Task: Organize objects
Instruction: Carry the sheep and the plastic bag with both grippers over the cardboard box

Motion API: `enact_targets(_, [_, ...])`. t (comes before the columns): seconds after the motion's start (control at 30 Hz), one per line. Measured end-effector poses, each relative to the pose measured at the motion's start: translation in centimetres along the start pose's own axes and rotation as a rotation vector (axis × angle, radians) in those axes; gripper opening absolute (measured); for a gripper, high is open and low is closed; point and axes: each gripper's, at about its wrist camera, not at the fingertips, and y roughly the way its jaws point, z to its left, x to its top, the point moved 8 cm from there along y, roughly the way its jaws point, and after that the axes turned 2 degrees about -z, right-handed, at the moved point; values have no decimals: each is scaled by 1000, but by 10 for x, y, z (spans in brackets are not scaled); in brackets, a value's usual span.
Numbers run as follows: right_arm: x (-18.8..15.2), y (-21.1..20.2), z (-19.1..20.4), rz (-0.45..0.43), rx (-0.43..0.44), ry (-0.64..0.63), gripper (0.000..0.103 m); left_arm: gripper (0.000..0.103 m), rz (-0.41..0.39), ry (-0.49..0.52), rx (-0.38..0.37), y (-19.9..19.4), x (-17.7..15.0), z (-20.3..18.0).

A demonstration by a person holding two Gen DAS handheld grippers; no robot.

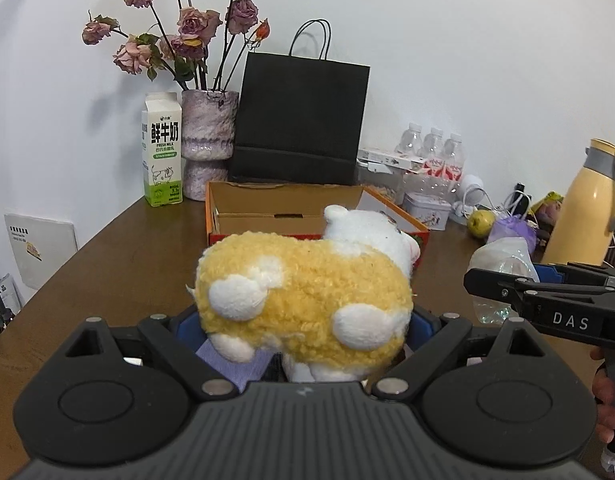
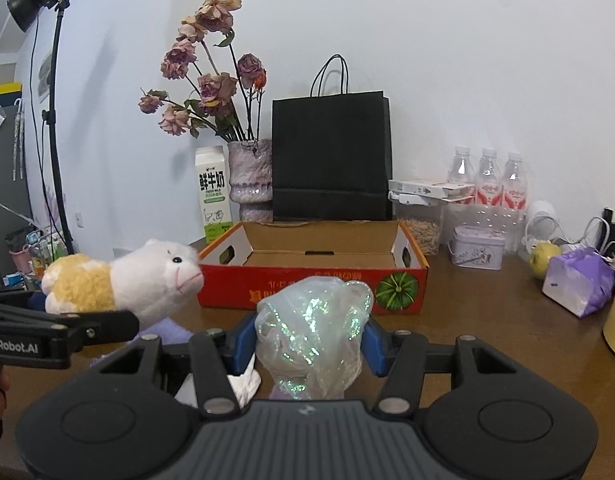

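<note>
Toy: a soft, light yellow-and-white plush animal (image 1: pixel 303 304) is clamped at its body by the left hand-held gripper (image 1: pixel 303 332).
Bag: a crinkly, iridescent plastic bundle (image 2: pixel 313 336), light and slippery, is pinched by the right hand-held gripper (image 2: pixel 309 344).
Place: both are held just before the orange cardboard box (image 2: pixel 319 280).

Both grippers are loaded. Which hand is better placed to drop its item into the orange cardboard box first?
Probably the left. Its plush toy already overlaps the cardboard box's near wall, facing the opening. The right gripper, shut on the iridescent bag, looks further short of the box front.
</note>
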Motion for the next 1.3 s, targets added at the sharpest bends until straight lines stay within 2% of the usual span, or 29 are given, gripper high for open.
enact_targets(0.4, [33, 43, -8, -12, 20, -68, 52, 94, -9, -36, 74, 35, 27, 8])
enact_targets(0.93, [48, 111, -28, -1, 79, -12, 52, 94, 12, -56, 160, 98, 58, 13])
enact_targets(1.3, [67, 154, -38, -7, 82, -23, 52, 94, 25, -71, 216, 136, 76, 22])
